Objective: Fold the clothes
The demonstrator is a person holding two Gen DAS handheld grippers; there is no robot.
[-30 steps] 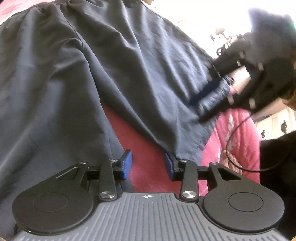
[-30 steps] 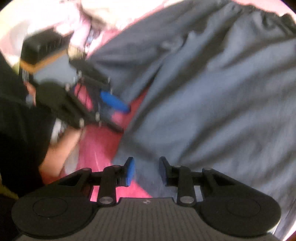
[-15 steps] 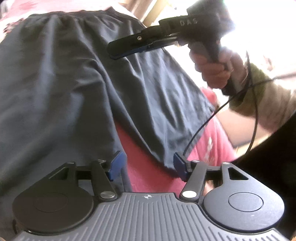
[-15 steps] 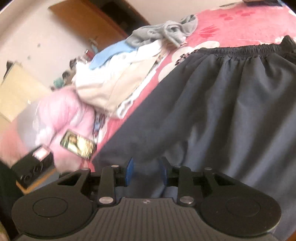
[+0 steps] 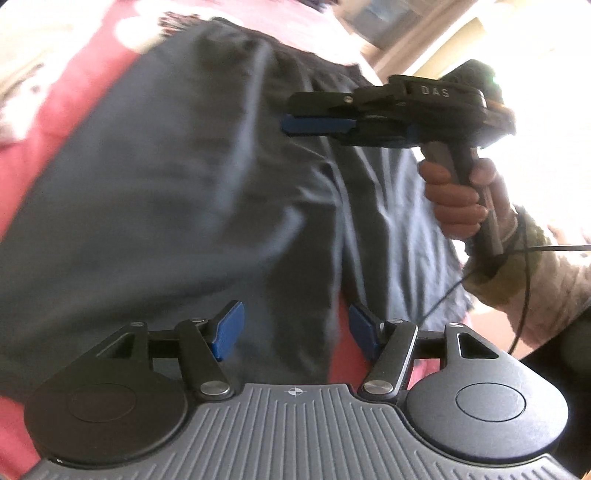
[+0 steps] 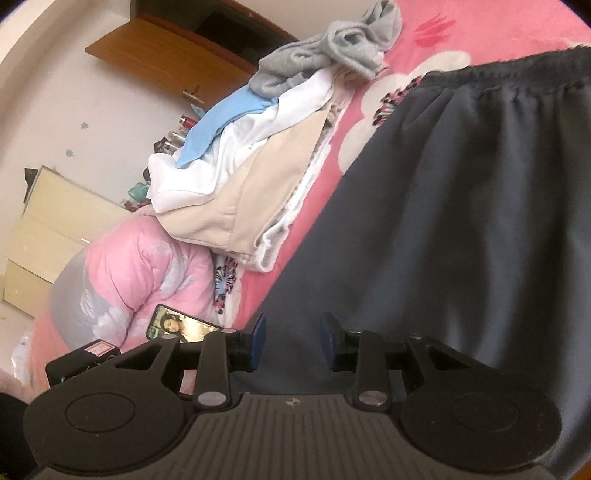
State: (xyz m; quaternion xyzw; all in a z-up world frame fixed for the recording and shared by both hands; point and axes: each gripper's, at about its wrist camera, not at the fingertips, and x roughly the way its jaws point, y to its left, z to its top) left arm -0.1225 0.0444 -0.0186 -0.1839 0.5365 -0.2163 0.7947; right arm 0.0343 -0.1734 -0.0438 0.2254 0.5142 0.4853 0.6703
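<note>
- left claw (image 5: pixel 295 328) stands released, blue pads well apart, nothing pinched between them; its jaws have just been opening, and only the hem of the dark shorts (image 5: pixel 192 192) and a strip of red bed cover show in the gap beyond.
- right claw (image 6: pixel 291 341) has a narrower gap between its pads, which has just been widening a little; the dark fabric lies beyond and below the pads, and no cloth is pressed between them, so it reads as released.
- from the left wrist view the right claw (image 5: pixel 317 123) hangs above the shorts, level and side-on, with a hand (image 5: pixel 458 195) wrapped round its grip and a black cable (image 5: pixel 524 288) trailing from it past a knit sleeve (image 5: pixel 517 269).
- dark shorts (image 6: pixel 461 206) lie spread flat on the bed (image 6: pixel 461 33), which has a pink cover with white flower shapes; the gathered elastic waistband (image 6: pixel 517 74) points toward the far edge of the bed and the leg openings toward the near edge.
- a heap of clothes (image 6: pixel 258 158) in grey, light blue, white and beige sits on the bed beside the shorts, apart from them.
- a pink quilt (image 6: pixel 140 266) is bunched at the bed's edge past the heap, with a phone (image 6: pixel 181 326), screen lit, resting against it.
- a wooden cabinet (image 6: pixel 177 59) hangs on the wall beyond the bed.
</note>
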